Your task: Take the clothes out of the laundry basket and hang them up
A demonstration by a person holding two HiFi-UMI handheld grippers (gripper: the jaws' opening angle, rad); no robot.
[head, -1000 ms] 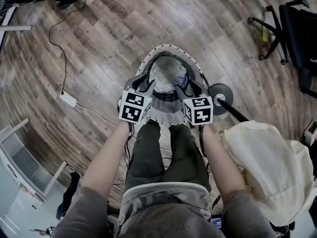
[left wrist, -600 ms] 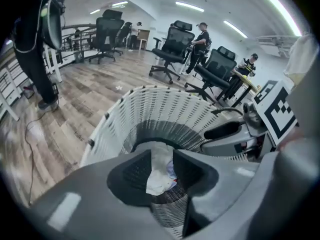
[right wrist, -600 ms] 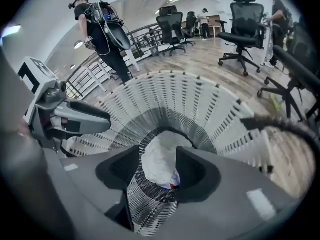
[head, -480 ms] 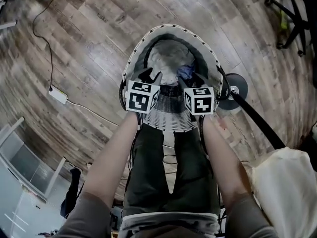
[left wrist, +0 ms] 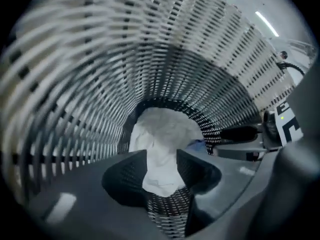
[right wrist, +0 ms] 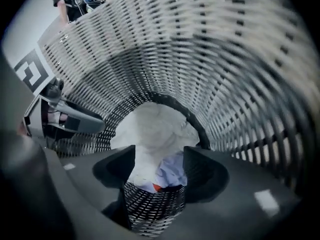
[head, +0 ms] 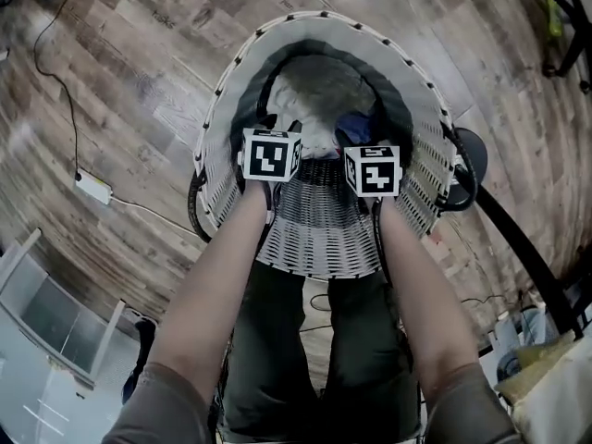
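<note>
Clothes (head: pixel 314 109) lie crumpled at the bottom of the one wicker laundry basket (head: pixel 319 239). Two show: a white garment (left wrist: pixel 165 129) and a blue garment (right wrist: pixel 172 174), plus an orange scrap (right wrist: pixel 156 187). They look soft, light and limp, so pinch a raised fold. The left tongs (left wrist: pixel 161 156) and right tongs (right wrist: pixel 159 159) hang wide open and empty above them.

Head view from above, looking steeply down into the laundry basket (head: pixel 319 239), left and right gripper views close inside it, facing along the woven wall toward the clothes (left wrist: pixel 165 129) at the far end, shared by all three
</note>
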